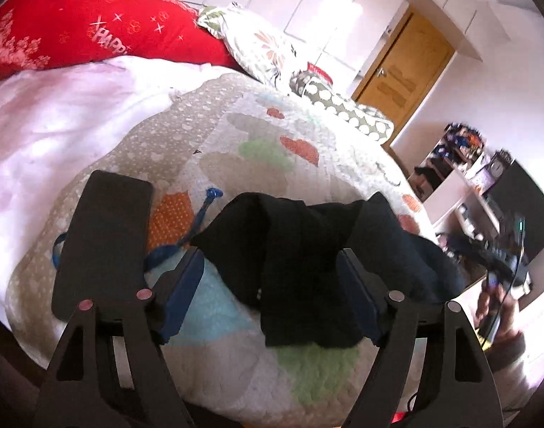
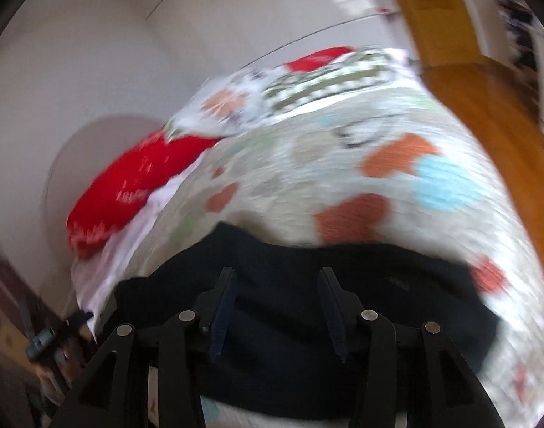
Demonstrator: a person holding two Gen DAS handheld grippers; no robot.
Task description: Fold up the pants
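my left gripper [image 1: 272,267] and right gripper [image 2: 277,303] stand apart over the folded dark navy cloth pants [image 1: 307,249], released on the patterned quilted bedspread [image 1: 254,135] to lie flat.

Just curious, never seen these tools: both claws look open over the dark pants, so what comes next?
Probably lift both clear: the left gripper and right gripper stand open, and the pants lie bunched on the quilt, held by neither.

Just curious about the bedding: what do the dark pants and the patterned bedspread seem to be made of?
The pants look like soft, matte dark cloth, slumping in limp folds. The bedspread seems to be quilted cotton, judging by its stitched, puffy texture.
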